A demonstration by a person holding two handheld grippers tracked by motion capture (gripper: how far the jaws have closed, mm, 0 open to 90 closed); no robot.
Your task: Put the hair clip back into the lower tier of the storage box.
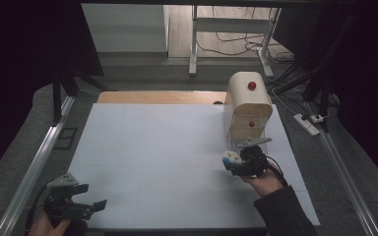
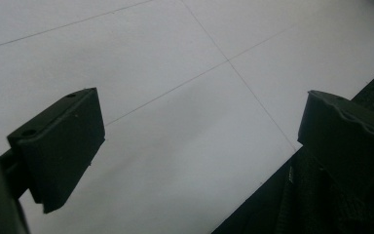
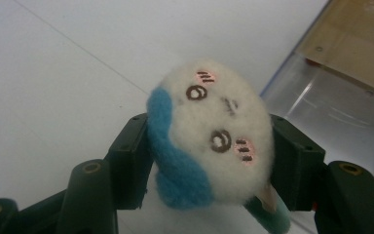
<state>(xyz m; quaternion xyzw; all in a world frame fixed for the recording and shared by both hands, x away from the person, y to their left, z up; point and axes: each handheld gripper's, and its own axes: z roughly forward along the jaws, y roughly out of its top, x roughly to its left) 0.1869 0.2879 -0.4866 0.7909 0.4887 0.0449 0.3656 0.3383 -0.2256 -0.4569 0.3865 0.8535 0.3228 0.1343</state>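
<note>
both tongs were in sight. right gripper (image 3: 209, 146) was clamped on a plush toy (image 3: 209, 134), a round white felt head with a blue patch and a stitched face, the jaws pressing its two sides. from the high view the toy (image 1: 232, 158) hung above the white table (image 1: 152, 162), just in front of a small wooden cabinet (image 1: 247, 105) with red knobs (image 1: 251, 85) and a clear panel (image 1: 250, 142) at its foot. left gripper (image 1: 86, 205) sat at the near left corner, jaws wide and empty, well apart from the work. risk, as i judged it: the soft fuzz could squirm out of a sideways pinch, or the toy could snag on the clear panel if swung in low.
</note>
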